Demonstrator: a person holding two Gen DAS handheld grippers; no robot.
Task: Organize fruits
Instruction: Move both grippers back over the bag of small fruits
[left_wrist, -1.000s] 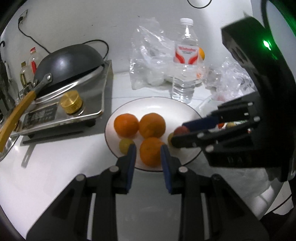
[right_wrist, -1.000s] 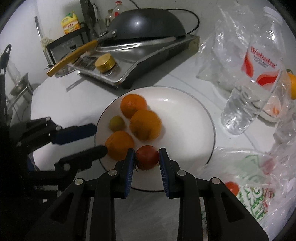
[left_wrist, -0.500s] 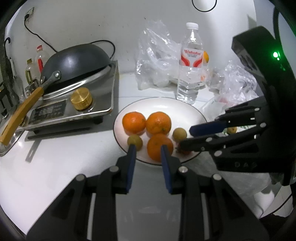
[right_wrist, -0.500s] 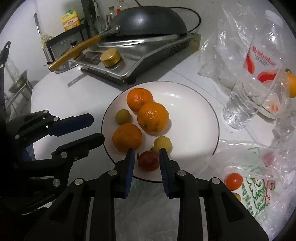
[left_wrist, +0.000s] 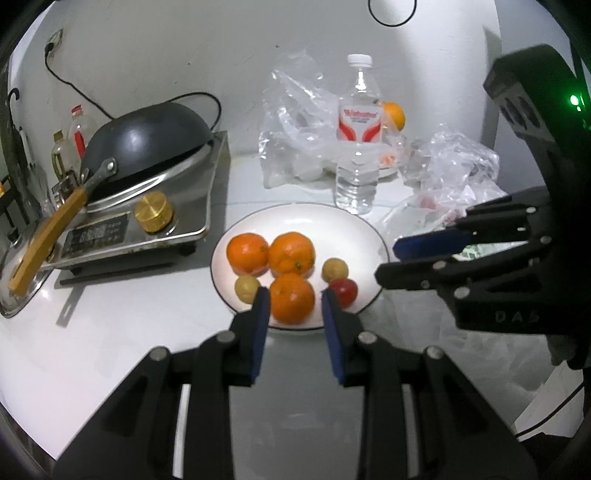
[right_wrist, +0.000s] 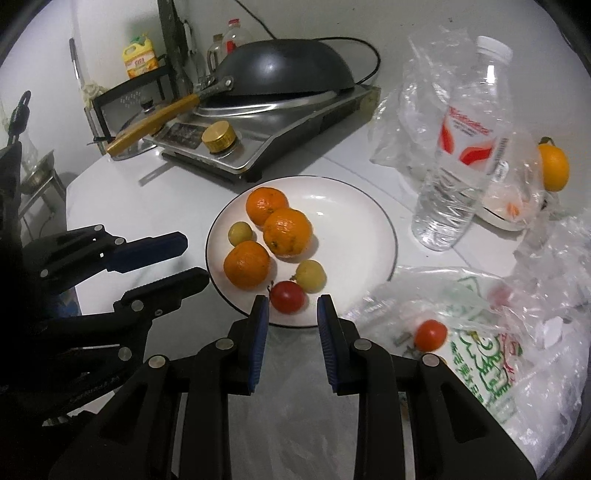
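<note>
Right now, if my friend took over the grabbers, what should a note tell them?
Left gripper: jaws nearly shut, holding nothing.
Right gripper: the same, empty, above the plate's near rim.
On the white plate: three oranges, two small yellow-green fruits, one red fruit.
Left to do: a red fruit lies in the printed plastic bag, and an orange sits behind the water bottle.

The far half of the plate (right_wrist: 354, 206) lies bare and reachable from above. A water bottle (right_wrist: 461, 162) and crumpled bags (right_wrist: 480, 317) crowd its right side (bags touching the rim); the stove (right_wrist: 266, 136) blocks the back left. Bare counter (left_wrist: 122, 325) stays free in front.
</note>
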